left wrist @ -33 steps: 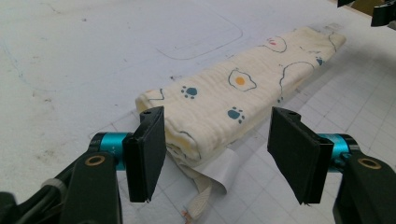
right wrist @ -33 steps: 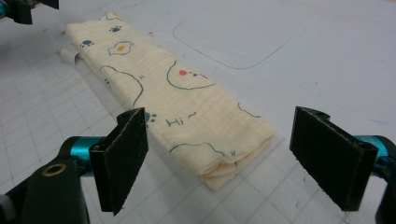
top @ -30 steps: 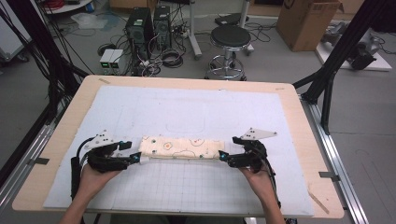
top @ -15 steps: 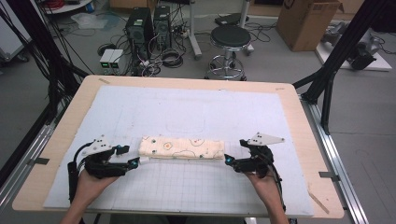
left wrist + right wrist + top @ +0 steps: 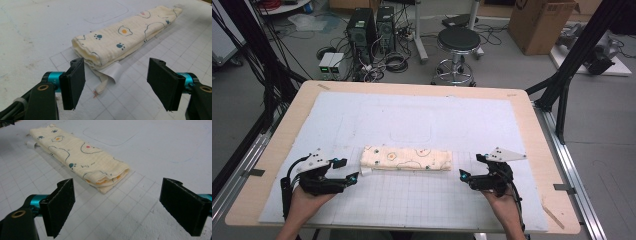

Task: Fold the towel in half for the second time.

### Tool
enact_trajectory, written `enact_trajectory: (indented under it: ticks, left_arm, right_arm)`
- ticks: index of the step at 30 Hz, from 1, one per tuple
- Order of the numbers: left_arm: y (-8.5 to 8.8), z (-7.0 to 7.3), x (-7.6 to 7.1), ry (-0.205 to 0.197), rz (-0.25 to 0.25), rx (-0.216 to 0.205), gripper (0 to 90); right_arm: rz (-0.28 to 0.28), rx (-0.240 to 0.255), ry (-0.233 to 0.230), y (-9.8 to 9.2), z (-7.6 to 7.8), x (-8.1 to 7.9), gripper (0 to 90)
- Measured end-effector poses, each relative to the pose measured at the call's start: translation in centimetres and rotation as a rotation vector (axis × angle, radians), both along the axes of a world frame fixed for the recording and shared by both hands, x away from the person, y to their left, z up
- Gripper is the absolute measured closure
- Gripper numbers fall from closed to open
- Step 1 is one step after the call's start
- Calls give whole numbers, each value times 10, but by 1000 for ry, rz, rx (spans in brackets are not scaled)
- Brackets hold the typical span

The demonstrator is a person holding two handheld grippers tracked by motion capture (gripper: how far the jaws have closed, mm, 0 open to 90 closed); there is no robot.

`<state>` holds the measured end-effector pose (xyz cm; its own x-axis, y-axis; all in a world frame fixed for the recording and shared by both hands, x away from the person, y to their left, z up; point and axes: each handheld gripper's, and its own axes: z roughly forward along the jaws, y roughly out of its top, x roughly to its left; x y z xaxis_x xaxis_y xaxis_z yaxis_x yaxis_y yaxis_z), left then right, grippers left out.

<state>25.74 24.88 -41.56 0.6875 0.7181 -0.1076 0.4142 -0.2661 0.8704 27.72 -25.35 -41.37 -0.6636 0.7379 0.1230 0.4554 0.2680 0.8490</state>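
Note:
A folded cream cloth [image 5: 406, 158] printed with eggs and paw marks lies flat across the white gridded mat [image 5: 412, 115]. My left gripper [image 5: 349, 168] sits just off its left end, open, and its jaws have just been opening with nothing between them. In the left gripper view the cloth [image 5: 120, 37] lies beyond the left gripper [image 5: 120, 85], with a white label [image 5: 112, 72] sticking out underneath. My right gripper [image 5: 469, 166] is a short way off the right end, open and empty after its jaws have just been opening. The right gripper [image 5: 127, 207] faces the cloth's [image 5: 80, 152] folded end.
The mat covers a wooden table [image 5: 532, 130] with metal rails at both sides. Behind the table stand a black stool [image 5: 457, 40], computer towers [image 5: 372, 25] amid cables, and a cardboard box [image 5: 542, 20]. Black frame legs rise at both sides.
Both grippers were at the cloth's ends a second ago and have drawn outward, away from it. The cloth stays flat on the mat.

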Motion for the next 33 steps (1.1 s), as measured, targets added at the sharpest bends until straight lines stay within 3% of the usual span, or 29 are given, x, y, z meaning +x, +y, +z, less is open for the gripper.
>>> enact_trajectory:
  ticks: [6,33]
  left_arm:
    - [3,0,-5,-10,5,11,306]
    - [14,-6,-25,-17,31,40,301]
  right_arm:
    - [-11,-23,-6,-7,-3,-5,124]
    - [-23,-26,13,-18,-9,-23,124]
